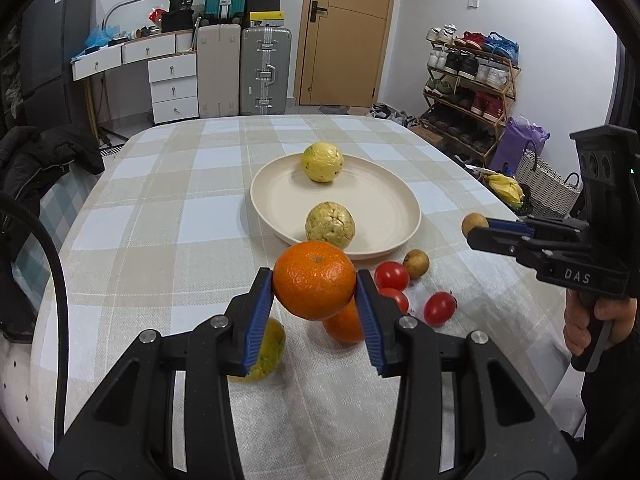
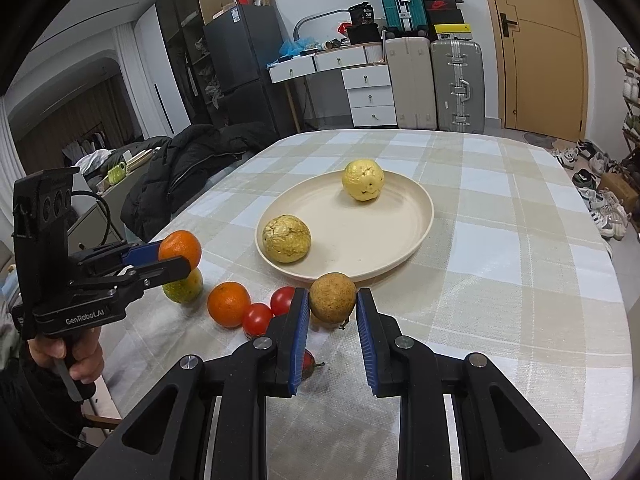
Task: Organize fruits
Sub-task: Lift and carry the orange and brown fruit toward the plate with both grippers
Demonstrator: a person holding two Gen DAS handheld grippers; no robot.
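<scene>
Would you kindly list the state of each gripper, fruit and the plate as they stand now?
left gripper: shut on held orange, lifted off the cloth
right gripper: shut on small brown fruit, lifted
plate: on the table, holding two yellow fruits
second orange: loose on the cloth
cherry tomatoes: loose on the cloth
greenish fruit: on the cloth

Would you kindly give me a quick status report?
Left tool shut on orange, lifted. Right tool shut on small brown fruit. Plate ahead holds two yellow fruits; approach unobstructed.
</scene>
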